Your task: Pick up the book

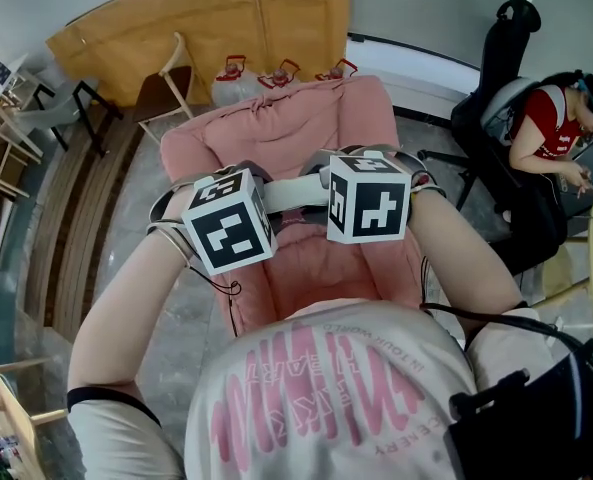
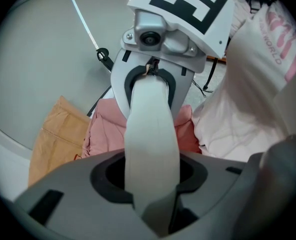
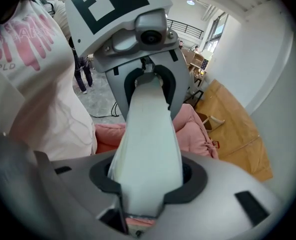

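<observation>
A white book (image 1: 298, 191) hangs level in the air between my two grippers, above a pink padded armchair (image 1: 276, 128). My left gripper (image 1: 266, 200) is shut on the book's left end and my right gripper (image 1: 328, 190) on its right end. In the left gripper view the book (image 2: 150, 134) runs from my left gripper's (image 2: 152, 184) jaws up to the right gripper (image 2: 152, 76) facing it. The right gripper view mirrors this: the book (image 3: 148, 139) passes from the right gripper (image 3: 147, 184) to the left gripper (image 3: 147, 81). The book's cover face is hidden.
A brown paper sheet (image 1: 196, 18) lies behind the armchair, with a wooden chair (image 1: 171, 83) and red-handled jugs (image 1: 234, 76) beside it. At the right a seated person in a red top (image 1: 546, 128) occupies a black office chair (image 1: 496, 88). Cables cross the grey floor (image 1: 176, 308).
</observation>
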The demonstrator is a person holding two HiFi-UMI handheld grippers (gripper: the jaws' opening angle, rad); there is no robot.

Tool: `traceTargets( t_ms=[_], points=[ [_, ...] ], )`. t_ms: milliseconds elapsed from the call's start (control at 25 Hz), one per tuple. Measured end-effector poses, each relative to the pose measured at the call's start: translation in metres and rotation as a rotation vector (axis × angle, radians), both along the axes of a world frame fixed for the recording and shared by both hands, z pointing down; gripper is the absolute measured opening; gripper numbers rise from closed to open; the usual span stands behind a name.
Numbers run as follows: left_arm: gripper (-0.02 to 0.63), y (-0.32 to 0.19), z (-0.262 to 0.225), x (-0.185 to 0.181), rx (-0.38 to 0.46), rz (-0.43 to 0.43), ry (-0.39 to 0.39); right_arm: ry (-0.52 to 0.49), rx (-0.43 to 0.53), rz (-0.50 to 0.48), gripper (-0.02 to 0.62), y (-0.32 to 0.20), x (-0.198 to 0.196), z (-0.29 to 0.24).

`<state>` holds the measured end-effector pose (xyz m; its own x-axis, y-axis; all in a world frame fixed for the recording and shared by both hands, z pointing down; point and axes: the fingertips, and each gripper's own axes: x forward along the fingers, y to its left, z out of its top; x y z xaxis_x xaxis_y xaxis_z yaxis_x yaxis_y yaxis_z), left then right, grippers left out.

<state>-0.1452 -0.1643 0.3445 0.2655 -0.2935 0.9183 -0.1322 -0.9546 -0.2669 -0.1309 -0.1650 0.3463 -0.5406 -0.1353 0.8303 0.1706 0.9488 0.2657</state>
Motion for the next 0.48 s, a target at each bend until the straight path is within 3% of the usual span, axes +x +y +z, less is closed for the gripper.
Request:
traceTargets(
  t_ms=[480],
  points=[
    [0.187, 0.013, 0.009, 0.003, -0.038, 0.022, -0.010, -0.015, -0.061, 0.007, 0.186, 0.012, 0.002, 0.011]
  ],
)
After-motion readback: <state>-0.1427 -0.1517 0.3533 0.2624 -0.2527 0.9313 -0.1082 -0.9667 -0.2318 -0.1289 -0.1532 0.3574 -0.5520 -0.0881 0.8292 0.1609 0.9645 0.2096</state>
